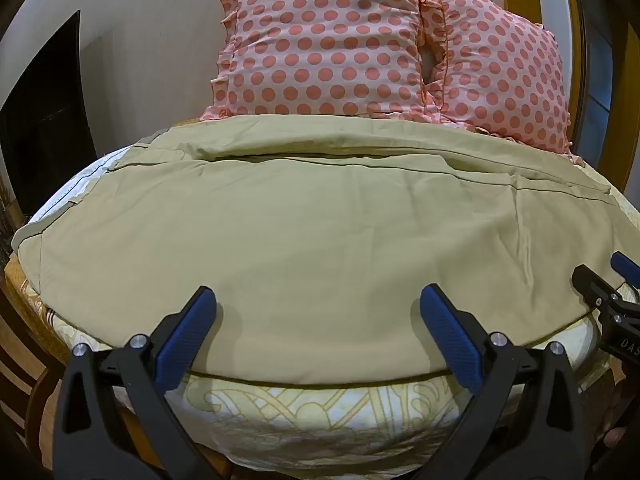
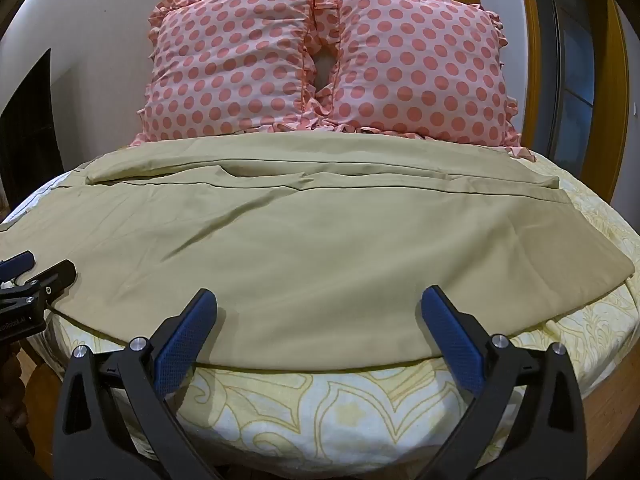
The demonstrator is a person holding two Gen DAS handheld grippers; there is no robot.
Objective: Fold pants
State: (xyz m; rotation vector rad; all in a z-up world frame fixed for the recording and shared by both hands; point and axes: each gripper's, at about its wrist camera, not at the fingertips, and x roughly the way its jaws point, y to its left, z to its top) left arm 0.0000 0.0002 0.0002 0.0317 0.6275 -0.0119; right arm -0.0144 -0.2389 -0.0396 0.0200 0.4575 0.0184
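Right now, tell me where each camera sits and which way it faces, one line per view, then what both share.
Left wrist: rides on the left gripper, open, at the bed's near edge, facing the khaki cotton pants and the headboard wall; the right gripper pokes in at the right edge.
Right wrist: rides on the right gripper, open, further right along that edge, facing the same way; the left gripper shows at the left edge.
Shared: the pants, two pink polka-dot ruffled pillows and the yellow-patterned white bedsheet.
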